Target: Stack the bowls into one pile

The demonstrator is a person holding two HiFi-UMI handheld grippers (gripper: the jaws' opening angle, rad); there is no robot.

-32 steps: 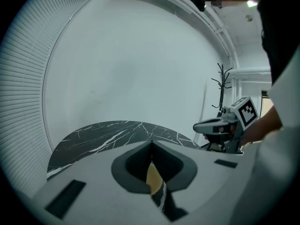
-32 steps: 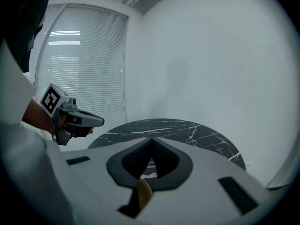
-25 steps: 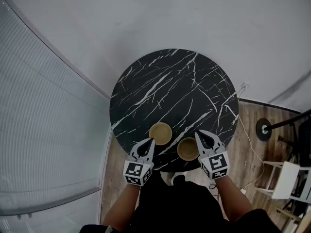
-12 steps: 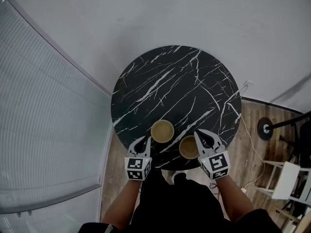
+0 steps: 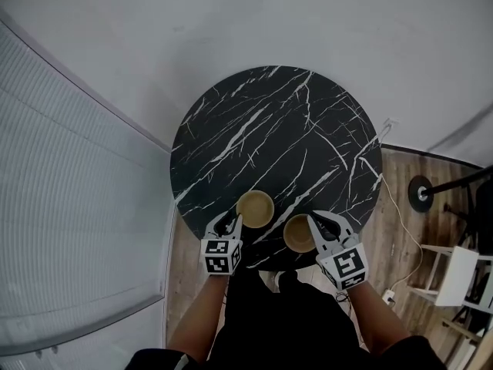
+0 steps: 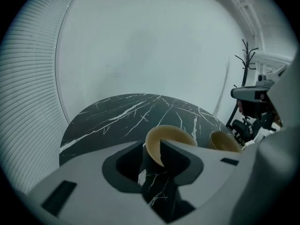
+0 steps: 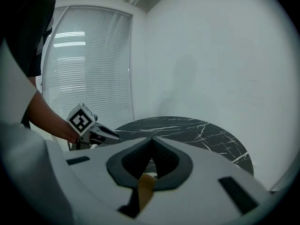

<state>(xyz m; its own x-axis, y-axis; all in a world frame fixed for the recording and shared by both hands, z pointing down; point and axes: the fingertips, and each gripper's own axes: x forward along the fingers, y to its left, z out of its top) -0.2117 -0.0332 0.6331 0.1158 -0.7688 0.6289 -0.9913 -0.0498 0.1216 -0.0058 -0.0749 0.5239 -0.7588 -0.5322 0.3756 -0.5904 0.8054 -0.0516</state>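
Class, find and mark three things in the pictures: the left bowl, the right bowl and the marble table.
left bowl (image 5: 255,209), head view, the middle of its inside.
right bowl (image 5: 296,235), head view, the middle of its inside.
marble table (image 5: 269,129), head view, bare top beyond the bowls.

Tan bowls (image 5: 255,209), white-veined black table (image 5: 269,129)

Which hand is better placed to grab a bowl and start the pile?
Left. The left gripper's jaws are opening with the near rim of the left bowl between them, ready to close. The right gripper's jaws are together beside the right bowl.
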